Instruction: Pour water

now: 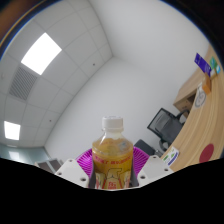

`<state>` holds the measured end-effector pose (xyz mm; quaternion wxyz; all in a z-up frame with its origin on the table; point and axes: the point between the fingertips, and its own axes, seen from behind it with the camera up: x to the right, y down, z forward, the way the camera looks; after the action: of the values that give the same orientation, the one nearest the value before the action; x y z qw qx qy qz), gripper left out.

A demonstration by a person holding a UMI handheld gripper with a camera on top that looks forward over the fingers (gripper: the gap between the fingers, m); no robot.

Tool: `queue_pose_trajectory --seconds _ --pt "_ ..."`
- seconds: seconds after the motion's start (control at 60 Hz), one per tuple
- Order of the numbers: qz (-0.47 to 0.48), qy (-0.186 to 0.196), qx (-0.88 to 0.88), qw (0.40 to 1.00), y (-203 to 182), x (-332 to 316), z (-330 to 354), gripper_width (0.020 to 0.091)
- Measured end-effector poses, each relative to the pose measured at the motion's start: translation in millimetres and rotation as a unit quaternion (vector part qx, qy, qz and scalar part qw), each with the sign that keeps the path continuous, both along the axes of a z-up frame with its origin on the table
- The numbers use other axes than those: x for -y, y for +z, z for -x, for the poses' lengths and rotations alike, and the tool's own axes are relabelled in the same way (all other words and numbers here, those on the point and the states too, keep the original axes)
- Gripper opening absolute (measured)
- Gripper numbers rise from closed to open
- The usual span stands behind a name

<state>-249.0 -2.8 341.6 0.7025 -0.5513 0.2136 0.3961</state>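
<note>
Gripper view: clear plastic bottle (112, 155), white cap, yellow-orange label, upright between the fingers. Gripper (112, 172) clamped on it, magenta pads (88, 160) pressing both sides. Beyond: black office chair (163, 124), wooden desk (196, 135), tiled ceiling with panel light (40, 53).

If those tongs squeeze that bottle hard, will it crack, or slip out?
The bottle looks like thin clear plastic, so it would probably dent, not crack. It seems nearly full of yellowish drink, so likely heavy for its size. The tongs press it from both sides with their pads; its smooth label could slip if the grip loosens.
</note>
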Motion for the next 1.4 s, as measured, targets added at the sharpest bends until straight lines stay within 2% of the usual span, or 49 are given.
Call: queue_pose_trajectory --seconds 0.067,0.117,0.133,0.15,0.2,0.217,0.267,0.333,0.35,0.483,0.5,0.567,0.75,0.867,0.917,0.983,1.067,1.4 --pt "-0.013 -0.072 0.091 0.993 -3.9 -8.9 -55.0 0.0491" --pt "-0.011 -0.112 0.155 0.982 -27.8 -7.1 -97.7 0.0492" --pt "0.003 -0.126 0.168 0.978 -15.9 -13.4 -105.9 0.0492" --pt "0.009 -0.138 0.186 0.973 -23.0 -16.9 -118.4 0.0491" --pt "0.028 -0.168 0.24 0.956 -47.0 -29.0 -151.0 0.0491" --pt "0.031 -0.174 0.259 0.95 -66.0 -30.1 -161.6 0.0492" --pt "0.057 -0.182 0.302 0.934 -87.3 -43.9 -177.3 0.0491" --pt "0.09 -0.176 0.346 0.917 -129.1 -59.4 -186.2 0.049" --pt "0.09 -0.175 0.36 0.912 -153.6 -59.3 -193.6 0.049" --pt "0.132 -0.134 0.399 0.898 -203.5 -71.8 -164.2 0.0492" --pt "0.131 -0.128 0.405 0.896 -219.4 -81.1 -178.1 0.0491" --pt "0.143 -0.115 0.423 0.887 -241.2 -82.8 -168.7 0.0498" --pt "0.133 -0.118 0.439 0.881 -238.4 -84.1 -166.3 0.0515" --pt "0.136 -0.108 0.422 0.89 -238.6 -83.7 -168.5 0.0593" --pt "0.147 -0.106 0.427 0.886 -242.6 -82.7 -169.7 0.065" --pt "0.173 -0.101 0.435 0.878 -247.2 -75.8 -174.2 0.0849" --pt "0.171 -0.108 0.437 0.877 -236.5 -59.4 -179.8 0.0838" --pt "0.155 -0.066 0.404 0.899 -197.5 85.4 -155.8 0.0837"
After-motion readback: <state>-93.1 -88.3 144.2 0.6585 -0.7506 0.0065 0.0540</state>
